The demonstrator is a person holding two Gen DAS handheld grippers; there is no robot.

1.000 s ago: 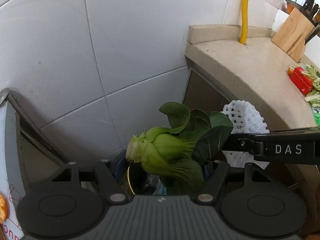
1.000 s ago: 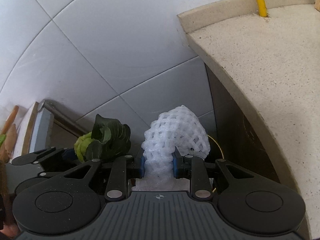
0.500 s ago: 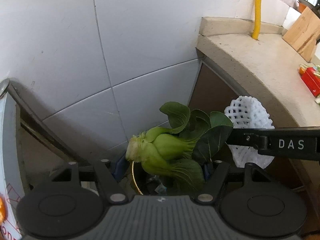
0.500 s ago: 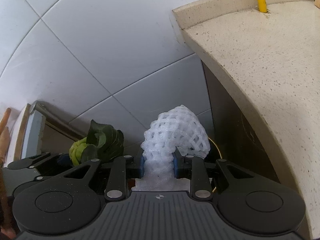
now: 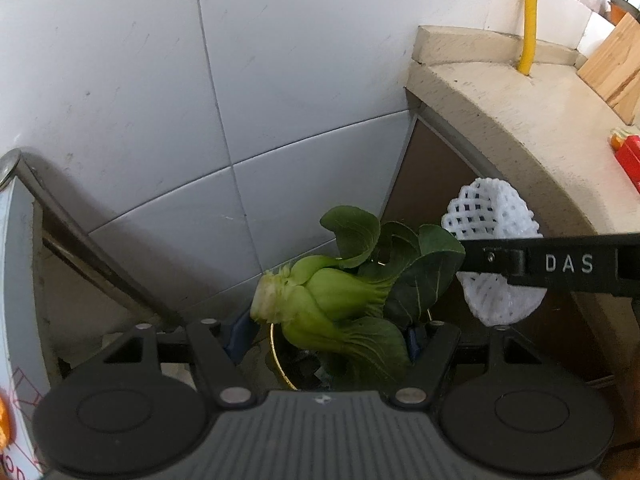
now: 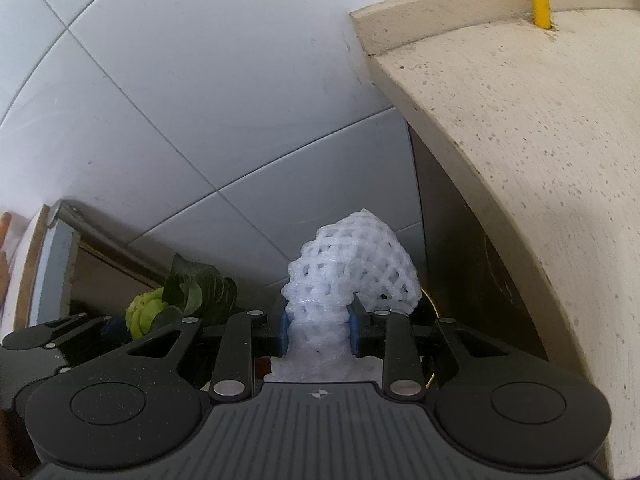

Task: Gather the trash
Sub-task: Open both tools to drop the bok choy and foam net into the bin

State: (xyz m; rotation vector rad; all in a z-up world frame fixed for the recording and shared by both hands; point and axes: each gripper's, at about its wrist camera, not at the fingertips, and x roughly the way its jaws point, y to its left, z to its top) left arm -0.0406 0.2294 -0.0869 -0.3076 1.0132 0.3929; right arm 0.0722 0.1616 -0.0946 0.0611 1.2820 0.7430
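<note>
White foam netting [image 6: 352, 280] stands pinched at its lower end between the blue pads of the right hand-held gripper [image 6: 318, 326], its free end curling over to the right, so the light, springy mesh hangs forward of the fingers and well clear of the hand. The jaws have just been opening a little, yet the pads still press on the net's squeezed waist, which reads to me as the start of a release and not a drop yet. The left hand-held gripper [image 5: 328, 332] is clamped wide on a head of bok choy [image 5: 336, 300], held sideways with the cut stem to the left and the dark leaves fanning right; gripping the firm pale stalks instead of the limp leaves looks like the sensible choice, since the leaves would tear or slip. Both pieces of rubbish hang side by side in the gap between the tiled wall [image 5: 160, 100] and the end of the stone desk [image 6: 540, 140], close but not visibly touching. Beneath them a curved gold rim [image 5: 276, 364] of a dark bin peeks out, mostly hidden by the grippers. Holding both loads over that opening suggests they are meant to fall straight in. Centring above the rim matters most for the netting, which could catch or drift.
</note>
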